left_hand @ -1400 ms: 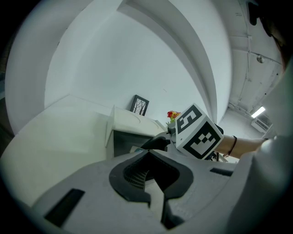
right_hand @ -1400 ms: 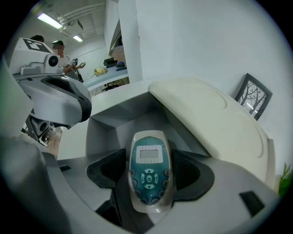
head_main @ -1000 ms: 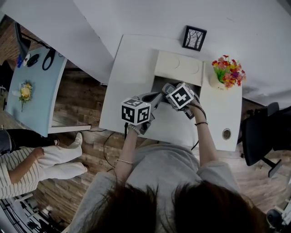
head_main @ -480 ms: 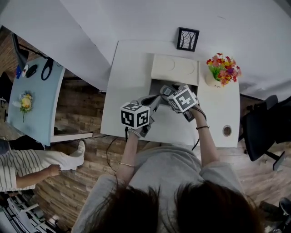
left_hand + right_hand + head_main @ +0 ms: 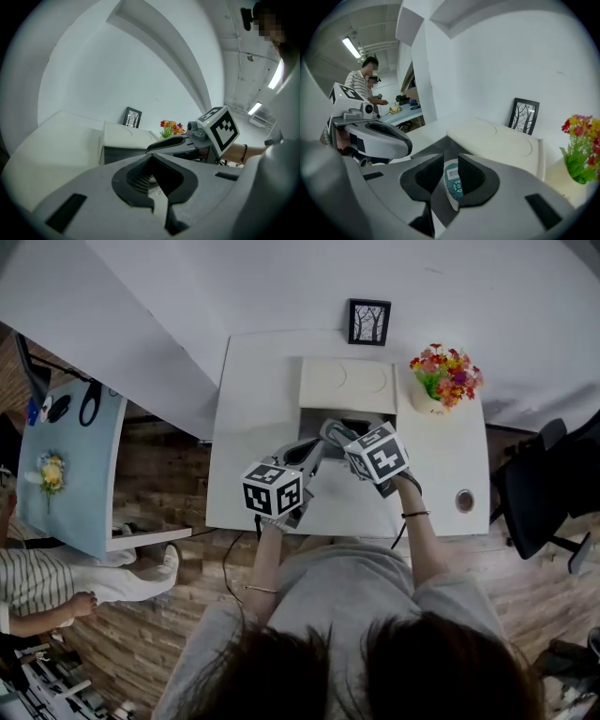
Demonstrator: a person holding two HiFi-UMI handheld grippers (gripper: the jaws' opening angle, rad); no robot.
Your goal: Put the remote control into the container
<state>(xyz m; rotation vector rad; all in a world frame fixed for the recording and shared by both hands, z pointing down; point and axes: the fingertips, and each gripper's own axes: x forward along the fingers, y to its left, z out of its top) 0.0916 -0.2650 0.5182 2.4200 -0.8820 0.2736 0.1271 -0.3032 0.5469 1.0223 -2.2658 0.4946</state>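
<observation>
Right fingers [image 5: 430,173] closing round remote [image 5: 452,183] (seemingly)

White table [image 5: 253,427]. On it, a cream container [image 5: 347,382]. At 12 o'clock, a black frame [image 5: 368,322] with a black-and-white tree print. At 2 o'clock, red, yellow and pink flowers [image 5: 442,371] with green leaves. Remote [image 5: 452,182]: white with a teal face. Left gripper [image 5: 151,158]: grey, black pads. Floor [image 5: 178,474]: brown wood planks. At 9 o'clock, a pale blue table [image 5: 84,484].

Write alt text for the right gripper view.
The right gripper is closing its jaws on a white remote control with a teal panel. Beyond sits a cream container, a framed picture behind it and flowers to its right.
</observation>
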